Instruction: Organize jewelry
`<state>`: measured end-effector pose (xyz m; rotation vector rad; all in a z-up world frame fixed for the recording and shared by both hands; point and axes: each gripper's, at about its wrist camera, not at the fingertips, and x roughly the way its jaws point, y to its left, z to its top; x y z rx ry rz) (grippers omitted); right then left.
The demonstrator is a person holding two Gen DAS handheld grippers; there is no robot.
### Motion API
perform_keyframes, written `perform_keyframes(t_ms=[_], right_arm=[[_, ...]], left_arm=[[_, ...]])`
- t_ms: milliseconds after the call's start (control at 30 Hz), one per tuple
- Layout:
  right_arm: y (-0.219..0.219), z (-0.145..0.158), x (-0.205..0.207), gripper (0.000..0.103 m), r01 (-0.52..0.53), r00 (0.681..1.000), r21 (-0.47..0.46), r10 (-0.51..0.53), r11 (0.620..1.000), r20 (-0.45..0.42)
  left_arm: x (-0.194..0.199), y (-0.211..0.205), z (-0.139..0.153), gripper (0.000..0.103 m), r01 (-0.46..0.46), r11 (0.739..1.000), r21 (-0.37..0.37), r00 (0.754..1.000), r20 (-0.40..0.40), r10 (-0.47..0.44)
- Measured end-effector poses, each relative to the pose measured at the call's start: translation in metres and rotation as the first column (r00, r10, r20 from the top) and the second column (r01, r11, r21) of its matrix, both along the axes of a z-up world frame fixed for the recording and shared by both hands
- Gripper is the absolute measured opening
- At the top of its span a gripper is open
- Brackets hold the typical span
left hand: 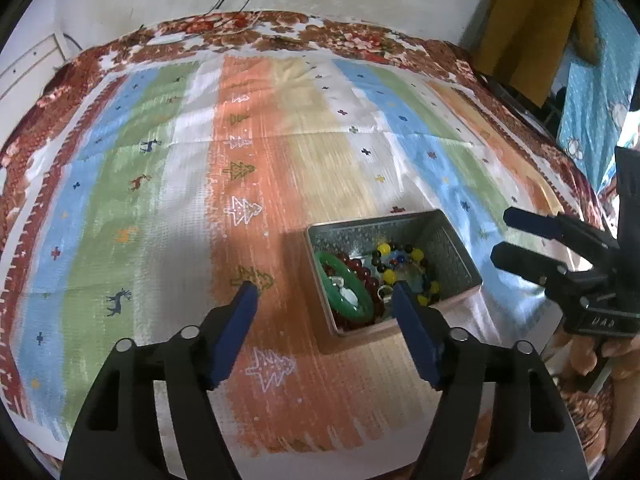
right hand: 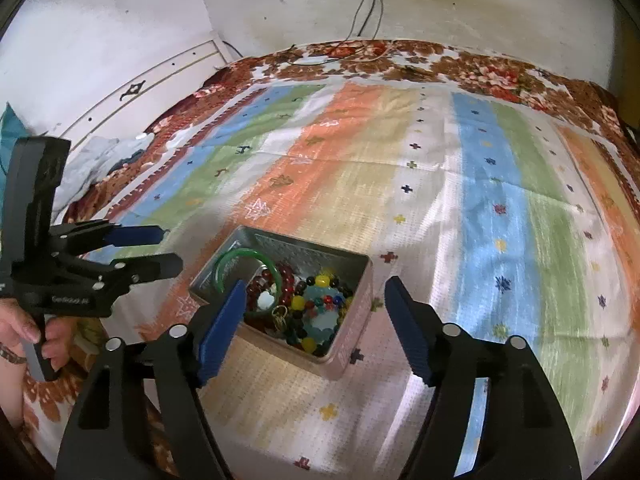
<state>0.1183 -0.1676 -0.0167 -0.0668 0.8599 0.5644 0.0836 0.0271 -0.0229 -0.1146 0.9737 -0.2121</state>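
A metal tin (left hand: 460, 252) (right hand: 352, 320) sits on the striped cloth and holds jewelry: a green bangle (left hand: 344, 292) (right hand: 244, 254), dark red beads (left hand: 360, 268) (right hand: 286, 284) and a string of yellow and coloured beads (left hand: 400, 258) (right hand: 320, 292). My left gripper (left hand: 326, 292) is open and empty, hovering just left of and above the tin. My right gripper (right hand: 316, 284) is open and empty above the tin's near side. Each gripper shows in the other's view, the right one (left hand: 500, 236) and the left one (right hand: 168, 248).
A striped cloth (left hand: 256, 168) (right hand: 480, 184) with small tree and deer motifs covers a floral bedspread (left hand: 280, 28) (right hand: 480, 68). A white wall with cables (right hand: 368, 4) lies behind. A yellow garment (left hand: 532, 28) hangs at the far right. Crumpled fabric (right hand: 100, 160) lies at the bed's left edge.
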Motion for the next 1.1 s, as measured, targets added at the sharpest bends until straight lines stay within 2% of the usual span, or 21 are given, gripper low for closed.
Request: perform_keyframes(t_ms=[133,233,400,533,800,1100], right_arm=[[-0.004,0.000,-0.008,0.082,0.025,0.999,-0.018,-0.025,1.000,0.028],[-0.007,0.000,-0.015,0.087,0.029,0.999,-0.008,-0.029,1.000,0.031],[-0.012,0.003,-0.026,0.093,0.035,0.998,0.005,-0.035,0.999,0.056],[-0.016,0.005,-0.032,0.096,0.050,0.996,0.016,-0.051,0.999,0.072],[-0.017,0.008,-0.051,0.098,0.034,0.994,0.023,-0.036,0.999,0.101],[-0.019,0.012,-0.071,0.098,0.018,0.987,0.053,-0.026,0.998,0.157]], left_arm=[[-0.010,-0.004,0.000,0.074,0.013,1.000,0.022,1.000,0.014,-0.014],[-0.017,-0.005,0.000,0.080,0.011,0.999,0.044,1.000,0.028,-0.012],[-0.033,-0.007,0.007,0.092,0.006,0.999,0.037,0.997,0.081,-0.009],[-0.044,-0.009,0.009,0.097,0.013,0.999,0.035,0.994,0.105,-0.016],[-0.062,-0.025,0.012,0.097,0.039,0.995,0.090,0.986,0.159,-0.053],[-0.074,-0.025,0.018,0.097,-0.024,0.991,0.133,0.972,0.233,-0.007]])
